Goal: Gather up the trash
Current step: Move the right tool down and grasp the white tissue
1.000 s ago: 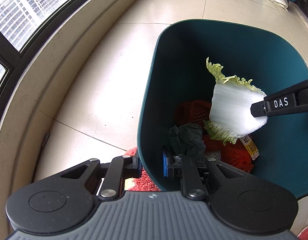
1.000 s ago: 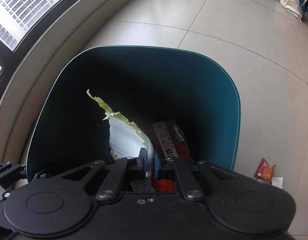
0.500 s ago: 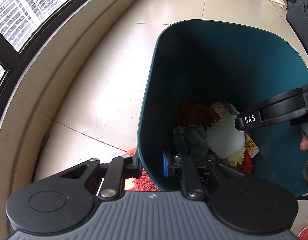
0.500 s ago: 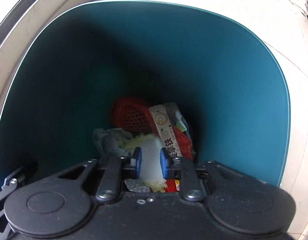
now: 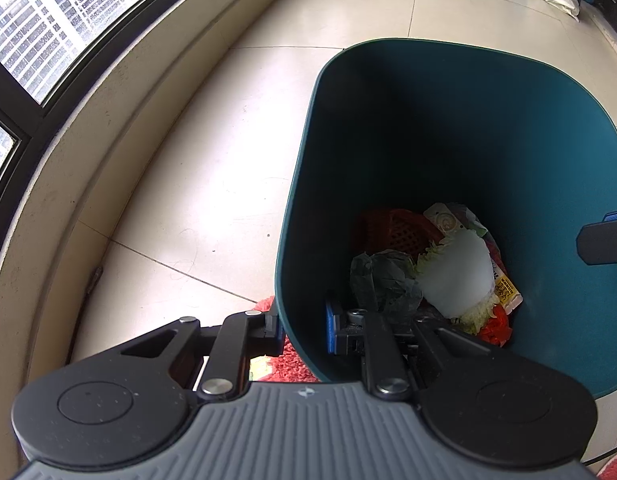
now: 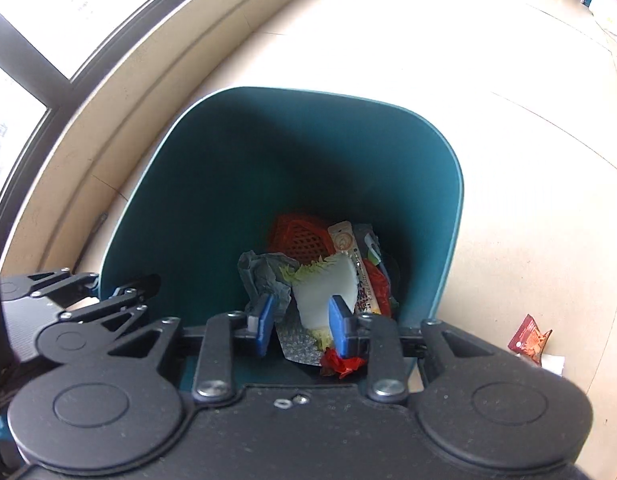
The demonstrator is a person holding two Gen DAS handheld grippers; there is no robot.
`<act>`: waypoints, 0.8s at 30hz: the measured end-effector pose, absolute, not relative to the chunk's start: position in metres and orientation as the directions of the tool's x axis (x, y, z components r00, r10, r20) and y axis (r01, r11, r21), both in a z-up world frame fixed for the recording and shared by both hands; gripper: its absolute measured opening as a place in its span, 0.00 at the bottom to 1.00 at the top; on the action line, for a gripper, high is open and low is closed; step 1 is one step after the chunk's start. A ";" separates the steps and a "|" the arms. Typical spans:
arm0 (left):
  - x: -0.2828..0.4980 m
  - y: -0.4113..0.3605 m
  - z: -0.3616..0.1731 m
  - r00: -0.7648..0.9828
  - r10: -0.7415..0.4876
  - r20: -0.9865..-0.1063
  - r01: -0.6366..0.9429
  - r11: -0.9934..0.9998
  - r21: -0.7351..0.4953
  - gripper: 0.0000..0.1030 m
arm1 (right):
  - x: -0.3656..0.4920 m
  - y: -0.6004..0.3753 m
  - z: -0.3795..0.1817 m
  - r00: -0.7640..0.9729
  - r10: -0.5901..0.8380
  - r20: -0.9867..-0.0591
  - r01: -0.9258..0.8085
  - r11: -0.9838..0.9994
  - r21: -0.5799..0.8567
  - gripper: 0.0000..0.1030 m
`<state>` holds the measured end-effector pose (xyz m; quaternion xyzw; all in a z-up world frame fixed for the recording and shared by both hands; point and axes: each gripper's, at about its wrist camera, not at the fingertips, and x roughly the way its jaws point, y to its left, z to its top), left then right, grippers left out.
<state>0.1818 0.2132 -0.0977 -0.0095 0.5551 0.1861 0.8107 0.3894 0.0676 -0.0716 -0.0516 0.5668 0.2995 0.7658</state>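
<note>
Cabbage (image 6: 324, 296) is lying in the bin (image 6: 448, 208); the right hand-held gripper (image 6: 300, 324) has just been opening, empty. Left hand-held gripper (image 5: 304, 330) is clamping the rim; slipping risks tipping it.

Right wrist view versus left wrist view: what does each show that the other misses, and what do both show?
Right wrist only: a red snack wrapper on the floor beside the bin, and the right gripper with jaws apart and nothing between them, having just opened.

Left wrist only: the left gripper shut on the teal bin wall, with a red mat underneath.

Both: the cabbage leaf lying among the trash inside.
</note>
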 end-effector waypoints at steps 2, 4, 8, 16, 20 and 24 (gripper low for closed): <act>0.182 0.213 -0.098 0.313 0.293 -0.903 -0.314 0.930 0.193 0.17 | 0.387 0.051 -0.056 0.196 0.420 -0.886 -0.514 0.813 0.272 0.32; 0.183 0.213 -0.098 0.312 0.298 -0.902 -0.314 0.928 0.198 0.17 | 0.386 0.033 -0.043 0.216 0.438 -0.873 -0.504 0.816 0.285 0.33; 0.183 0.211 -0.098 0.310 0.308 -0.900 -0.313 0.926 0.209 0.17 | 0.390 -0.012 -0.042 0.283 0.435 -0.855 -0.462 0.843 0.276 0.44; 0.183 0.210 -0.099 0.305 0.312 -0.900 -0.316 0.924 0.214 0.17 | 0.412 -0.099 -0.116 0.293 0.324 -0.900 -0.254 0.934 0.253 0.53; 0.183 0.210 -0.099 0.305 0.311 -0.900 -0.314 0.925 0.213 0.17 | 0.422 -0.118 -0.160 0.295 0.248 -0.923 -0.182 0.963 0.201 0.55; 0.183 0.210 -0.100 0.303 0.314 -0.899 -0.315 0.924 0.217 0.17 | 0.430 -0.132 -0.206 0.260 0.233 -0.937 -0.091 0.972 0.217 0.58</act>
